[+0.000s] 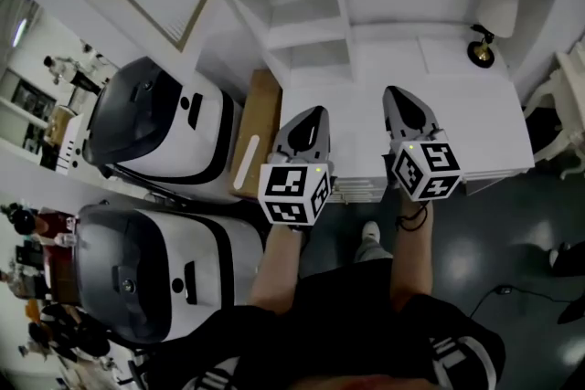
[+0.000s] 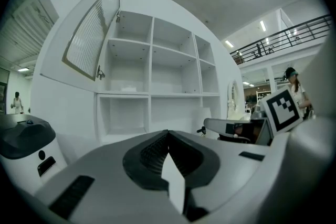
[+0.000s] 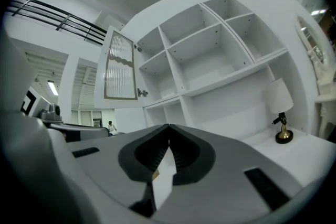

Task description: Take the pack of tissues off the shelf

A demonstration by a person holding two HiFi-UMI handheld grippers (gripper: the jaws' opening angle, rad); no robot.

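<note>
A white shelf unit (image 1: 320, 23) with several open cubbies stands in front of me over a white counter (image 1: 457, 114). A small, flat white thing (image 2: 127, 88) lies on the left column's middle shelf; I cannot tell whether it is the pack of tissues. My left gripper (image 1: 315, 112) is held low before the counter's front left corner, shut and empty. My right gripper (image 1: 394, 92) is beside it over the counter's front, also shut with nothing in it. Both point at the shelves, well short of them. In their own views the left gripper (image 2: 168, 132) and the right gripper (image 3: 169, 125) show jaws meeting at the tip.
A cabinet door (image 2: 93, 34) with ribbed glass hangs open at the shelf's upper left. A small table lamp (image 1: 483, 43) stands on the counter's right. Two white and black machines (image 1: 155, 132) sit to the left, and a brown board (image 1: 259, 134) leans by the counter.
</note>
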